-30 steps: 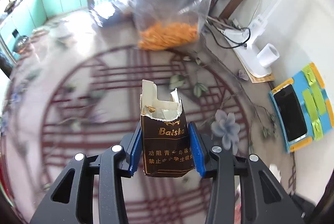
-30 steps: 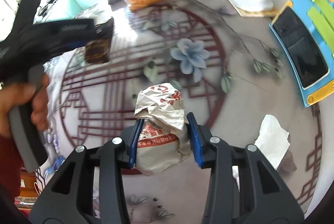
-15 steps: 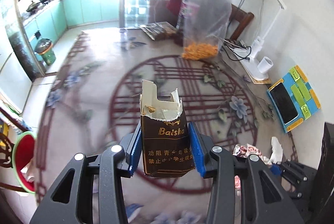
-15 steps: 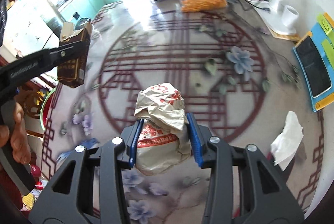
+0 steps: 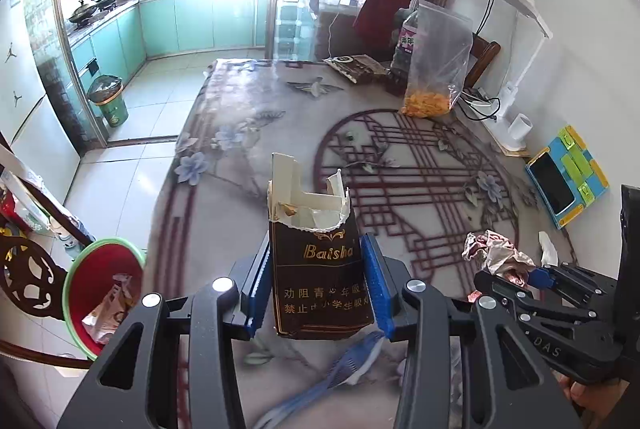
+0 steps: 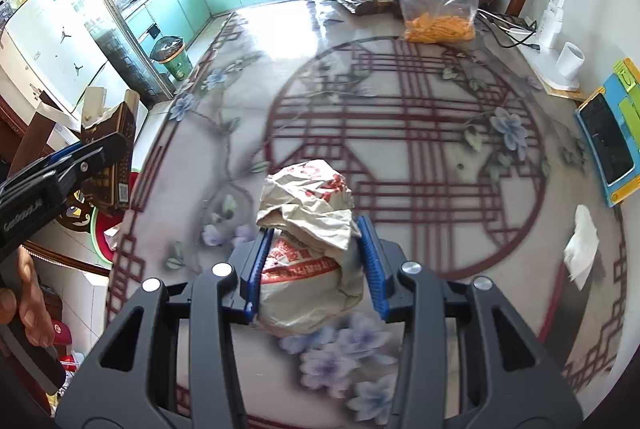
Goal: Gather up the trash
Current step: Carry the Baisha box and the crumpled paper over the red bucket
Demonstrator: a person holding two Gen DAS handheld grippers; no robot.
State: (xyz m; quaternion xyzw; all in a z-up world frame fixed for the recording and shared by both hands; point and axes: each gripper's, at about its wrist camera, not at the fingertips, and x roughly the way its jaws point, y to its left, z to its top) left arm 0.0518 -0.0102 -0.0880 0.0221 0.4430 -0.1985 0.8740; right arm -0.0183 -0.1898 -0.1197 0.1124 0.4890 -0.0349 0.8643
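Trash fills each hand-held gripper [image 5: 318, 285] above a flower-patterned table [image 5: 240, 133] beside a tiled floor [image 5: 132, 157].

A clear bag [image 5: 436, 65] of orange snacks (upright) stands near a white lamp [image 5: 516, 41].

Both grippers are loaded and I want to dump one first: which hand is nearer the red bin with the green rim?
Left. Its gripper, clamping the torn brown cigarette pack, is nearest the red bin; the right gripper, holding crumpled paper, is over the table.
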